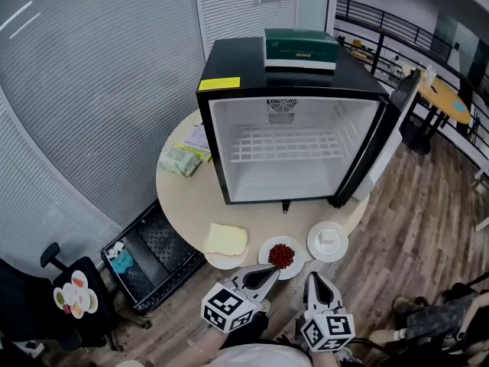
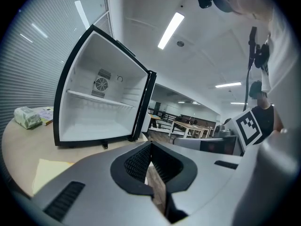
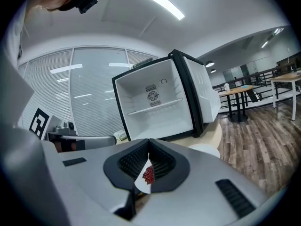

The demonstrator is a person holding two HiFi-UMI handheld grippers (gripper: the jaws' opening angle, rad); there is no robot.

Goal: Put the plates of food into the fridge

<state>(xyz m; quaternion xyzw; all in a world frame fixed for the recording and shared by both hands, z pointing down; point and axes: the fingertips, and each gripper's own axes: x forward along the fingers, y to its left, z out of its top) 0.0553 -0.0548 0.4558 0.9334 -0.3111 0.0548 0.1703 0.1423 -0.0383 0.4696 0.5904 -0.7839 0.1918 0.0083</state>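
Observation:
On a round table [image 1: 187, 197] stands a small black fridge [image 1: 294, 144] with its door swung open to the right and a bare white inside. Three plates lie along the table's near edge: one with a slice of bread [image 1: 225, 241], one with red food [image 1: 281, 255], and a white plate [image 1: 327, 241]. My left gripper [image 1: 267, 274] is shut and empty, its tips over the near rim of the red-food plate. Shut too, my right gripper [image 1: 312, 277] sits just right of that plate. The red food [image 3: 148, 175] shows through the gap below the right gripper's [image 3: 149, 140] tips.
A green box [image 1: 300, 49] lies on top of the fridge. A green packet [image 1: 182, 159] and papers sit at the table's left. A black crate [image 1: 149, 254] stands on the floor at lower left, beside a chair [image 1: 75, 293]. Window blinds run behind.

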